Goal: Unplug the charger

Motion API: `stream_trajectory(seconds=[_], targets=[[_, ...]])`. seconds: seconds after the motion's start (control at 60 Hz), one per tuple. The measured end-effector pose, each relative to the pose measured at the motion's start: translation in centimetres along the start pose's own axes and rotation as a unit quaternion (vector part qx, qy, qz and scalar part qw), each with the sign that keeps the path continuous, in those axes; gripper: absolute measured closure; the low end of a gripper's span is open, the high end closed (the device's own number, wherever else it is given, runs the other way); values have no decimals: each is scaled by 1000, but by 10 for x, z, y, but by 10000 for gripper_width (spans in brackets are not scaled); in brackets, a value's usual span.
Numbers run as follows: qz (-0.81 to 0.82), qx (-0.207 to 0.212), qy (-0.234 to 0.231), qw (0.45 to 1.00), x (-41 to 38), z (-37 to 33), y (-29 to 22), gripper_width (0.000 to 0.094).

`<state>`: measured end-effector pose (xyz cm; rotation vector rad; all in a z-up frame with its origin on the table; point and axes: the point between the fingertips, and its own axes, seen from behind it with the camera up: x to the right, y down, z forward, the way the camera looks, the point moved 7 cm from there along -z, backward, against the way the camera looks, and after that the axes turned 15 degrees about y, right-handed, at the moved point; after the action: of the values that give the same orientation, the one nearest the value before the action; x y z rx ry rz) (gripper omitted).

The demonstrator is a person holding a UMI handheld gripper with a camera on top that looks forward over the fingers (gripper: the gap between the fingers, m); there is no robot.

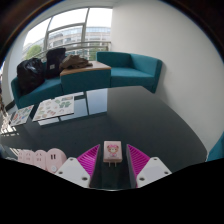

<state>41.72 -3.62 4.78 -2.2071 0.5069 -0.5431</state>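
Hand-held gripper (112, 168) spread wide, grasping nothing. Charger (112, 151), small pinkish-white block, sits between fingertips with gaps either side, on dark counter (150, 115). Judged light, rigid, smooth-sided; grip flat side faces squarely, pull straight out. Teal sofa (120, 65) well beyond.
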Motion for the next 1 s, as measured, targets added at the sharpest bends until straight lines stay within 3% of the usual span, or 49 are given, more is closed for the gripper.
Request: stream_trajectory(seconds=[0.15, 0.367, 0.467, 0.6, 0.733, 1.0], targets=[[42, 58, -12, 997, 6, -59, -32, 422], [70, 183, -67, 978, -9, -232, -77, 116], [69, 212, -80, 972, -24, -299, -54, 116], [50, 211, -109, 970, -57, -367, -6, 101], [32, 185, -138, 972, -91, -410, 45, 101], [-5, 189, -180, 965, -125, -459, 86, 95]])
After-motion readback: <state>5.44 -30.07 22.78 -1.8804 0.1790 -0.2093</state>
